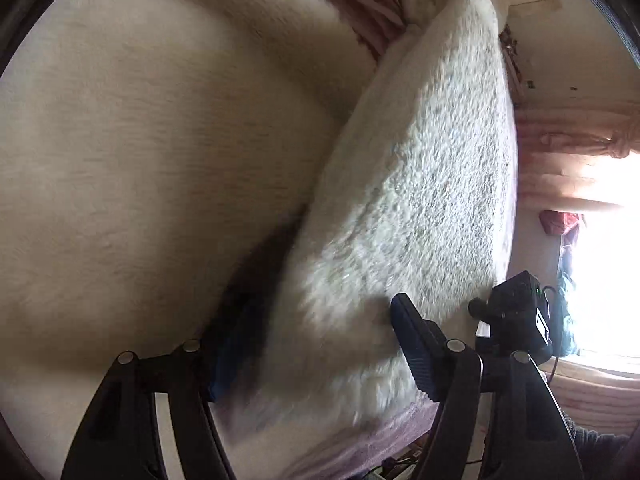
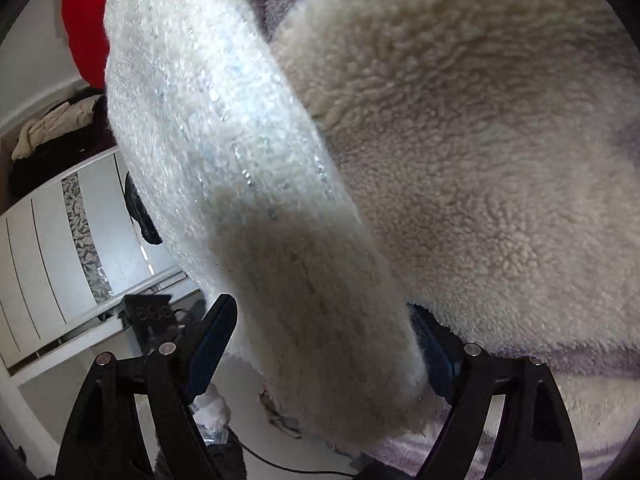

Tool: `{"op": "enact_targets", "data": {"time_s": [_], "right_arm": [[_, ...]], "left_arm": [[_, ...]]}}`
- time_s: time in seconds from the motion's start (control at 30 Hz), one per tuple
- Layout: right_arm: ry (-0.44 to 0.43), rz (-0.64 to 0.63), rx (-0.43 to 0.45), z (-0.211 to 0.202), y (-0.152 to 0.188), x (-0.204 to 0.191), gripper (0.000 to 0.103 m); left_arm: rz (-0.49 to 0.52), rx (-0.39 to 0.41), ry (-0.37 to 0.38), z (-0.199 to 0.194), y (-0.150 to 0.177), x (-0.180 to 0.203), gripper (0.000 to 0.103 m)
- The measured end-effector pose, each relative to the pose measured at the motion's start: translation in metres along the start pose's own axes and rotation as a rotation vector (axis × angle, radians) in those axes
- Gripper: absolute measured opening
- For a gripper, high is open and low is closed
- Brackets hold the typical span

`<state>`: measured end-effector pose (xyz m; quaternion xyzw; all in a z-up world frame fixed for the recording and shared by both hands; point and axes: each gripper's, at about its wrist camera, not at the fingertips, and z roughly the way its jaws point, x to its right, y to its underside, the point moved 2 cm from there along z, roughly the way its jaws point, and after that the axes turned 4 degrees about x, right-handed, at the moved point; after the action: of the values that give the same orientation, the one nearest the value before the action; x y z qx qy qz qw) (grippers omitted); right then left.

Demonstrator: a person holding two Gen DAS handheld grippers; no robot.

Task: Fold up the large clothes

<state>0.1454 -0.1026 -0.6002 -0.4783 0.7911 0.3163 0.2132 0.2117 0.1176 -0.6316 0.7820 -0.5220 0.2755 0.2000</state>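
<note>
A large cream fleece garment (image 1: 420,184) fills the left wrist view, with a smooth cream layer (image 1: 140,160) beside a fluffy fold. My left gripper (image 1: 316,336) has the thick fluffy fold between its blue-padded fingers (image 1: 412,340); the left finger is mostly buried in the fabric. In the right wrist view the same fleece (image 2: 480,140) fills the frame, and a thick rolled edge (image 2: 280,260) runs down between the fingers of my right gripper (image 2: 324,332). Its left finger (image 2: 212,336) stands a little off the fabric, and its right finger (image 2: 436,352) presses into it.
A bright window (image 1: 600,260) and pink curtain (image 1: 568,148) lie right of the left gripper, with the other black gripper unit (image 1: 516,312) close by. A white wardrobe (image 2: 60,248), a red cloth (image 2: 86,20) and floor clutter (image 2: 212,412) show left of the right gripper.
</note>
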Motion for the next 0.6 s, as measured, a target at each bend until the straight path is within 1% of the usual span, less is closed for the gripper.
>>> {"op": "enact_targets", "data": {"time_s": [0.03,0.07,0.1,0.13,0.17,0.2,0.23,0.3,0.37,0.43,0.5,0.57,0.6], "right_arm": [[0.004,-0.007,0.001,0.0,0.001,-0.001,0.081],[0.009,-0.008,0.007,-0.006,-0.002,-0.002,0.072],[0.022,-0.003,0.014,-0.006,0.001,0.0,0.042],[-0.005,0.012,0.019,-0.009,0.002,-0.002,0.027],[-0.037,0.031,0.032,-0.017,0.001,-0.005,0.023],[-0.039,0.039,0.047,-0.021,0.001,-0.007,0.02],[-0.041,0.043,0.058,-0.024,0.007,-0.01,0.018],[-0.084,0.088,0.067,-0.03,0.021,-0.013,0.017],[-0.089,0.095,0.069,-0.034,0.036,-0.018,0.017],[-0.077,0.084,0.056,-0.04,0.051,-0.022,0.016],[-0.049,0.084,0.041,-0.049,0.058,-0.019,0.016],[-0.036,0.079,0.024,-0.043,0.063,-0.011,0.018],[-0.02,0.072,0.026,-0.044,0.059,-0.008,0.022]], "left_arm": [[-0.006,0.024,0.012,0.002,-0.003,0.004,0.067],[-0.007,0.04,0.022,0.002,-0.003,0.007,0.067],[0.004,0.064,0.023,0.001,-0.004,0.013,0.062],[0.036,0.084,0.004,0.001,-0.004,0.022,0.038],[0.055,0.083,-0.016,0.002,-0.002,0.026,0.027],[0.07,0.09,-0.02,-0.001,0.001,0.031,0.02],[0.068,0.097,-0.016,-0.005,0.004,0.033,0.016],[0.052,0.106,-0.001,-0.015,0.014,0.039,0.015],[0.035,0.109,0.008,-0.025,0.024,0.045,0.014],[0.046,0.098,0.002,-0.033,0.035,0.051,0.014],[0.043,0.08,0.011,-0.033,0.04,0.05,0.014],[0.022,0.054,0.029,-0.022,0.037,0.038,0.016],[-0.012,0.041,0.05,-0.014,0.033,0.03,0.022]]}}
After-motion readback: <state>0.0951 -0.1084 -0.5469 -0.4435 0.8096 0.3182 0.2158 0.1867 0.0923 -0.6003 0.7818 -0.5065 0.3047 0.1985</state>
